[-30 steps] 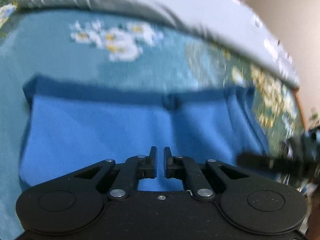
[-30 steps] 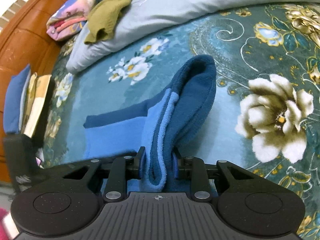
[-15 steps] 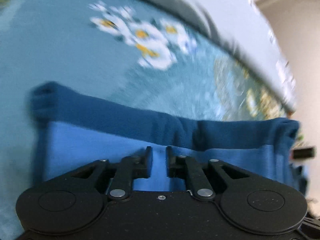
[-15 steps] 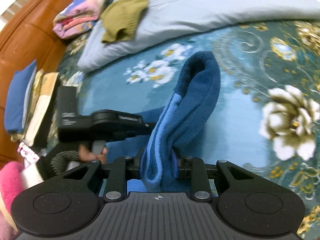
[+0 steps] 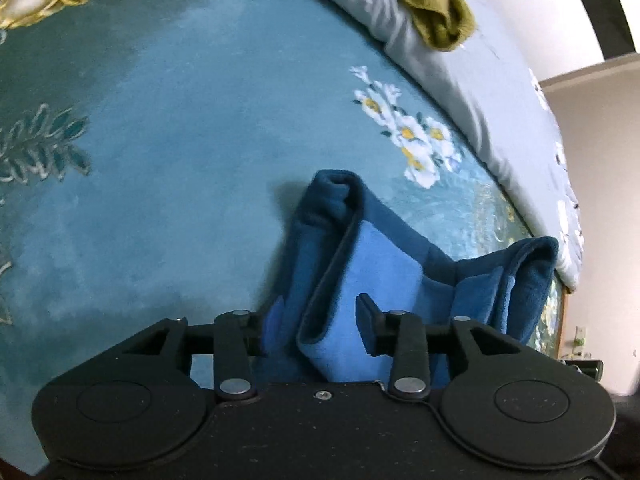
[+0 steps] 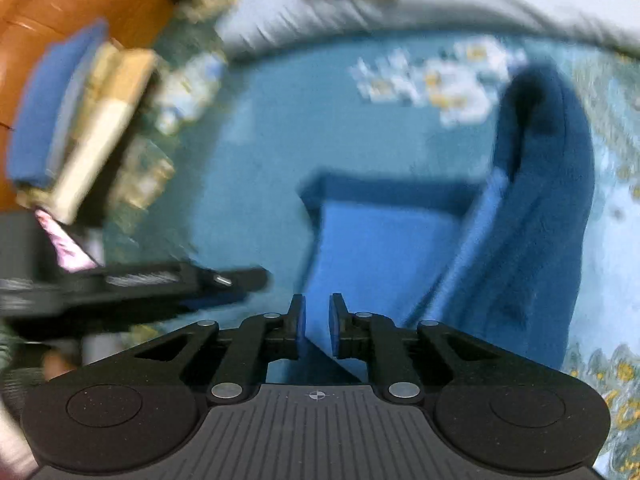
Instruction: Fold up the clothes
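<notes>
Now dropping folded two-tone blue fleece garment (image 5: 384, 276) from right gripper (image 6: 317, 322), jaws closing empty; left gripper (image 5: 310, 322) opening round fold; smoothing left.

One blue fleece garment (image 5: 384, 264) lies on one floral bedspread (image 5: 168, 128). One olive garment (image 5: 436, 8) rests on one pale grey quilt (image 5: 460, 76). Two grippers appear: left gripper (image 5: 312, 322), right gripper (image 6: 317, 320).

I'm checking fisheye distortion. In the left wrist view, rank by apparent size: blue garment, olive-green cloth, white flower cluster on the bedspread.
Largest to smallest:
1. blue garment, though nearest the camera
2. olive-green cloth
3. white flower cluster; nearly alike, unsure
</notes>
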A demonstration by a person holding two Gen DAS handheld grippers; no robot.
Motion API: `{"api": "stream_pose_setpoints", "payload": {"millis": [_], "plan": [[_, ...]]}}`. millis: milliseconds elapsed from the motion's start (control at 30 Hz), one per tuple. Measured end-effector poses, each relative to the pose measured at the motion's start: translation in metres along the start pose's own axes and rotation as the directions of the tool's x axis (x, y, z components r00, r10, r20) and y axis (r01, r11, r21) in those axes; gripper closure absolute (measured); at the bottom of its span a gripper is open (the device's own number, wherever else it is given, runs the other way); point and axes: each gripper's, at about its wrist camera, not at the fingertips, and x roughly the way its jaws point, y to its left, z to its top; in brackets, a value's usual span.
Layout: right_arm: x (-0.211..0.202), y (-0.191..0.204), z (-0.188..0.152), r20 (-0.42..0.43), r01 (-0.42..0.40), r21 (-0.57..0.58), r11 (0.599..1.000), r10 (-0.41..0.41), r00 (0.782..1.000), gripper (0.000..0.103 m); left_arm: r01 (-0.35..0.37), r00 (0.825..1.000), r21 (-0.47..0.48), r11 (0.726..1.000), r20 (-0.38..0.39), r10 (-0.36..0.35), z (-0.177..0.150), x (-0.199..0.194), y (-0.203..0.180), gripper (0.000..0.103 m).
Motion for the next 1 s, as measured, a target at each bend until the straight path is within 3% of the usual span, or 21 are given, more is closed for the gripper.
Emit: {"api": "stream_pose_setpoints", "payload": {"millis": [67, 100, 133, 233, 300, 433, 500, 667, 733, 800, 1000], "plan": [[-0.047, -0.007, 0.003, 0.135, 0.028, -0.022, 0.999, -0.025, 0.991, 0.089, 0.023, 1.000, 0.006, 1.000, -0.012, -0.023, -0.001, 0.007, -0.006, 0.065], [-0.068, -0.017, 0.004, 0.194, 0.067, -0.016, 0.998, -0.062, 0.979, 0.074, 0.035, 0.999, 0.007, 0.999, -0.022, -0.034, -0.002, 0.013, -0.009, 0.064], [-0.083, -0.030, 0.005, 0.226, 0.109, 0.007, 0.994, -0.108, 0.968, 0.066, 0.044, 0.998, 0.010, 0.999, -0.035, -0.043, -0.003, 0.019, -0.014, 0.064], [-0.090, -0.082, 0.004, 0.186, 0.210, 0.150, 0.966, -0.236, 0.954, 0.061, 0.073, 0.995, 0.042, 0.996, -0.068, -0.070, -0.005, 0.032, -0.031, 0.061], [-0.079, -0.119, -0.003, 0.155, 0.186, 0.272, 0.944, -0.233, 0.960, 0.043, 0.086, 0.993, 0.065, 0.994, -0.088, -0.080, -0.008, 0.040, -0.040, 0.059], [-0.052, -0.183, -0.023, 0.111, 0.142, 0.486, 0.862, -0.222, 0.969, 0.042, 0.082, 0.989, 0.109, 0.991, -0.129, -0.068, -0.013, 0.049, -0.051, 0.058], [-0.047, -0.201, -0.034, 0.087, 0.169, 0.538, 0.826, -0.254, 0.963, 0.042, 0.076, 0.988, 0.131, 0.988, -0.142, -0.057, -0.016, 0.050, -0.054, 0.058], [-0.059, -0.231, -0.050, 0.095, 0.203, 0.559, 0.804, -0.305, 0.948, 0.041, 0.047, 0.987, 0.139, 0.989, -0.161, -0.024, -0.024, 0.053, -0.053, 0.057], [-0.059, -0.245, -0.050, 0.075, 0.197, 0.546, 0.814, -0.282, 0.956, 0.039, 0.046, 0.986, 0.139, 0.989, -0.166, -0.023, -0.026, 0.054, -0.056, 0.056], [-0.054, -0.262, -0.053, 0.065, 0.148, 0.542, 0.828, -0.216, 0.974, 0.022, 0.050, 0.986, 0.161, 0.986, -0.164, -0.024, -0.029, 0.054, -0.062, 0.056], [-0.031, -0.295, -0.054, 0.045, 0.061, 0.490, 0.869, -0.095, 0.995, 0.012, 0.059, 0.983, 0.212, 0.975, -0.182, -0.020, -0.044, 0.066, -0.086, 0.055]]}}
